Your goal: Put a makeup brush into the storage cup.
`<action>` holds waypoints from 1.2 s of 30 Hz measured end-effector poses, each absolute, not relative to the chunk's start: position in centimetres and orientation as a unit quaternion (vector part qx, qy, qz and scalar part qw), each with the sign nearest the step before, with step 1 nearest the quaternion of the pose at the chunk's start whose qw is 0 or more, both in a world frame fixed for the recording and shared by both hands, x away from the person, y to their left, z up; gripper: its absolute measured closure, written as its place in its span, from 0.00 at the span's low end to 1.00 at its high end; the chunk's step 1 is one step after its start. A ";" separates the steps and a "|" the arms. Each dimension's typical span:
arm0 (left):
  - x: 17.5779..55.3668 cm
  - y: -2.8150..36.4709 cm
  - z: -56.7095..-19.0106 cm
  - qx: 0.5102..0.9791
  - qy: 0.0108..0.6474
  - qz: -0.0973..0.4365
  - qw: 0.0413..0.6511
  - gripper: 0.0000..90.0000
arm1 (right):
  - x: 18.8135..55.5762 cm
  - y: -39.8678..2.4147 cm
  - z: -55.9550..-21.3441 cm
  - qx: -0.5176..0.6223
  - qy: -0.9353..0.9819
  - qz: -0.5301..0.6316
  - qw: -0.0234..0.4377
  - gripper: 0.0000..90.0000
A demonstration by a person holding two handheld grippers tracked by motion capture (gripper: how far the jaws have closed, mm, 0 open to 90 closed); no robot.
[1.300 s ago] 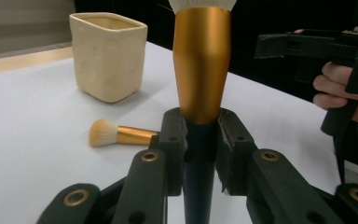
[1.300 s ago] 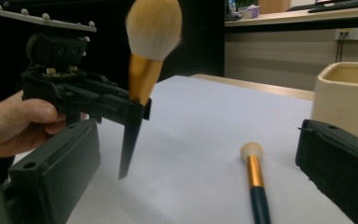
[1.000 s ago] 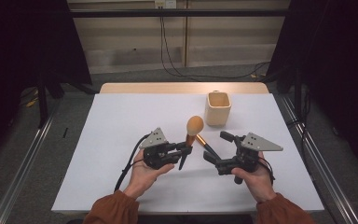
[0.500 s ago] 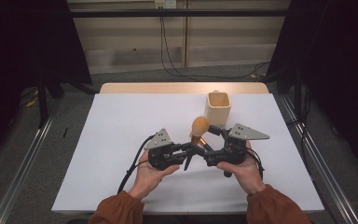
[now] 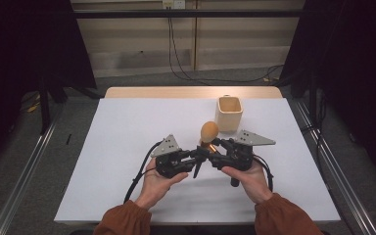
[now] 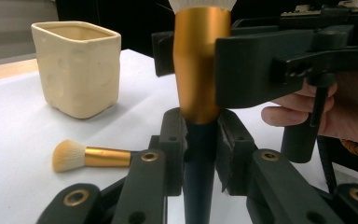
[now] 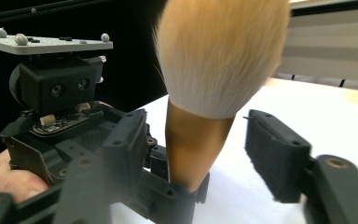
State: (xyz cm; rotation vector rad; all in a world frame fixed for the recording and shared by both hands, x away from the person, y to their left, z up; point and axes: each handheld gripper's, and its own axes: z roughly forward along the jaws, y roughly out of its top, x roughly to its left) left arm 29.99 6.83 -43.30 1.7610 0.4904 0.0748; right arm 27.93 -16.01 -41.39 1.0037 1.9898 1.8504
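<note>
1. The left gripper is clamped on the dark handle of a large makeup brush, holding it upright, gold ferrule above the jaws.
2. The right gripper has its jaws spread wide, one on each side of that brush's ferrule, pads apart from it.
3. Both grippers meet just in front of the cream square cup on the white table.
4. A smaller brush lies flat on the table near the cup.
</note>
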 end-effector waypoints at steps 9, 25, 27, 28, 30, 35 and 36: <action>30.1 6.7 -43.7 0.762 0.213 0.033 0.610 0.83 | 28.2 -15.9 -42.0 0.349 0.688 0.627 0.103 0.71; 30.0 6.6 -44.0 0.766 0.208 0.034 0.607 0.82 | 28.1 -15.9 -42.0 0.336 0.699 0.621 0.115 0.71; 30.0 6.5 -44.1 0.767 0.209 0.032 0.606 0.80 | 28.1 -15.9 -42.0 0.335 0.698 0.622 0.117 0.71; 30.0 6.4 -44.1 0.768 0.210 0.030 0.604 0.76 | 28.1 -16.0 -41.9 0.334 0.698 0.622 0.119 0.71; 30.0 6.4 -44.2 0.768 0.211 0.029 0.604 0.74 | 28.1 -16.2 -41.9 0.333 0.697 0.623 0.122 0.71; 30.1 6.7 -44.2 0.766 0.227 0.033 0.601 0.60 | 28.1 -16.4 -41.7 0.332 0.697 0.623 0.128 0.71; 30.1 6.7 -44.2 0.766 0.227 0.033 0.601 0.58 | 28.1 -16.5 -41.7 0.332 0.697 0.623 0.128 0.71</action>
